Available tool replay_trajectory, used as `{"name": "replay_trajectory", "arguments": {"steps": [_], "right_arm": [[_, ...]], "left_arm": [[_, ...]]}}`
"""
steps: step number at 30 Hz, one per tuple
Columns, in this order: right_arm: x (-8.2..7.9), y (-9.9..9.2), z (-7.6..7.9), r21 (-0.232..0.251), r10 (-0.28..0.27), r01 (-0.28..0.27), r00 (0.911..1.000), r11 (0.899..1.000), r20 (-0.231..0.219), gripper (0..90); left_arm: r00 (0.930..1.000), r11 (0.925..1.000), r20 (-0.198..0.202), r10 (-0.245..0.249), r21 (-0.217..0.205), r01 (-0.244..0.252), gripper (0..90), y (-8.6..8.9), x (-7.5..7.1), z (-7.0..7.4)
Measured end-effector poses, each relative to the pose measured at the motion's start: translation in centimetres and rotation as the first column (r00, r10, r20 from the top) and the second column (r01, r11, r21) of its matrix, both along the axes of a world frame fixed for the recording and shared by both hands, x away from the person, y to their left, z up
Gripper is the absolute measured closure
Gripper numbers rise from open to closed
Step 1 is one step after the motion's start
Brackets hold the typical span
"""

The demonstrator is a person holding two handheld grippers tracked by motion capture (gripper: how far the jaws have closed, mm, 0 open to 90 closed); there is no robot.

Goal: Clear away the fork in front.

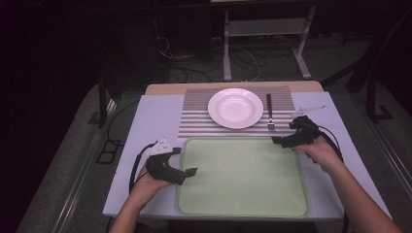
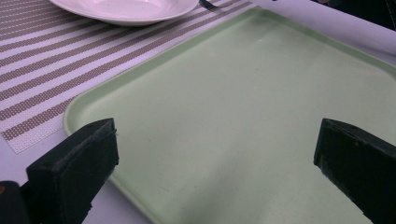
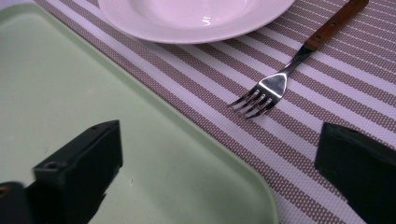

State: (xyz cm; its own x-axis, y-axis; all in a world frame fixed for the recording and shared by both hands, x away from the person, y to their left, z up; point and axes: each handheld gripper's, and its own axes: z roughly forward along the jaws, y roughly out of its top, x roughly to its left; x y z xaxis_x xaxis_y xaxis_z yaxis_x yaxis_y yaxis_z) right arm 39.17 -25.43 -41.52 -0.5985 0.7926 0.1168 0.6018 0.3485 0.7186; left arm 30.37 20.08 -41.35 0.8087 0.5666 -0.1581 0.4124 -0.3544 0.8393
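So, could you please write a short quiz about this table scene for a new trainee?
1. True or false: the fork lies on the tray.
2. What lies under the plate? A) striped mat B) tray C) bare table
3. Are the left gripper and right gripper open or shut?

Key: 1 false, it lies on the mat, right of the plate. 2 A. 3 both open, holding nothing.

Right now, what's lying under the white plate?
The white plate sits on a striped placemat, with a fork beside it. Whatever is directly beneath the plate is covered.
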Motion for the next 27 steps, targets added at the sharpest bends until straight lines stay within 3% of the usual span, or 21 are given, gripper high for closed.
{"name": "replay_trajectory", "arguments": {"steps": [10,20,23,27], "right_arm": [[2.1,0.2,0.5,-0.013,-0.035,0.035,0.9993,0.999,-0.016,3.0],[4.8,0.5,0.8,-0.04,-0.072,0.07,0.9959,0.997,-0.055,7.9],[5.6,0.5,1.0,-0.027,-0.074,0.073,0.9954,0.997,-0.061,14.4],[6.6,0.7,1.2,-0.029,-0.097,0.095,0.9929,0.995,-0.069,14.4]], "left_arm": [[1.0,0.9999,0.0,0.009,-0.007,-0.009,0.0,0.1,0.1,0.0],[1.0,0.9998,-0.001,0.009,-0.016,-0.009,0.0,0.3,0.1,0.0],[0.9999,0.9998,-0.001,0.01,-0.016,-0.01,0.0,0.4,0.1,0.0],[0.9999,0.9998,0.001,0.011,-0.019,-0.011,0.0,0.4,0.1,0.1]]}}
